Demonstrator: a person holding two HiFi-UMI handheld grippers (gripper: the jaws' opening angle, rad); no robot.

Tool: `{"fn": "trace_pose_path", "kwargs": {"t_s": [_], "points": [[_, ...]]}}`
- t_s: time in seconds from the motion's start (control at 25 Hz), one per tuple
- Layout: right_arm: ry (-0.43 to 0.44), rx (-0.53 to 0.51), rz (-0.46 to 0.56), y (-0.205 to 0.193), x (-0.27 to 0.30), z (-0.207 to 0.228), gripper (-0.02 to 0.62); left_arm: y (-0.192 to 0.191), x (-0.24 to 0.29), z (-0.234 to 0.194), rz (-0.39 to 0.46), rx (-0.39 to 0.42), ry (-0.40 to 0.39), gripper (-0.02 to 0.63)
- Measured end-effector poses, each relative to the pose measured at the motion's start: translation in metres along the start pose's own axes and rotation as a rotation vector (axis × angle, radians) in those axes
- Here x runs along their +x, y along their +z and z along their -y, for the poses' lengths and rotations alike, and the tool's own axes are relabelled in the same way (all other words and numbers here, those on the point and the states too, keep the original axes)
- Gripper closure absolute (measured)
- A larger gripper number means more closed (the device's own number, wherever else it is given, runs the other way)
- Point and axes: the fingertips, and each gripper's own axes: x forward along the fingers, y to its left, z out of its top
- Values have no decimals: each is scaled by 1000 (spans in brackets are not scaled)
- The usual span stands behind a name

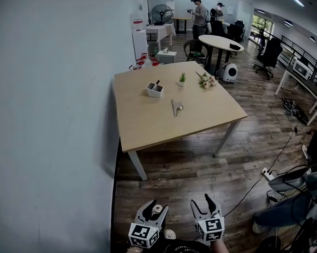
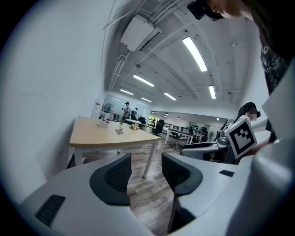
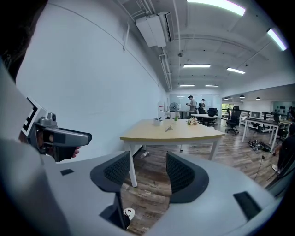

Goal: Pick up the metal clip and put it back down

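Both grippers are empty: our left gripper (image 2: 146, 173) has its jaws spread wide, with only the wooden floor (image 1: 201, 163) showing between them; our right gripper (image 3: 148, 173) is likewise well open and grips nothing; we hold the two side by side, low over the floor and well short of the table (image 1: 143, 124); the metal clip (image 1: 176, 107) lies flat near the middle of that tabletop, well apart from both grippers; beyond it stand a white holder (image 1: 155, 89), a small potted plant (image 1: 182, 78) and a bunch of flowers (image 1: 207, 81); a plain wall (image 1: 54, 101) runs beside the table's left side.
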Motion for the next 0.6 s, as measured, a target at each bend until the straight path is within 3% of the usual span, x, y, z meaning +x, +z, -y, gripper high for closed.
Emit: {"fn": "trace_pose_path", "kwargs": {"t_s": [0.24,0.6], "points": [[-28,9,-14,11,38,6,344,11,33,-30,-18,-3,-27,402],[-71,-43,-29,54,135,14,344,58,106,-125,31,1,-58,402]]}}
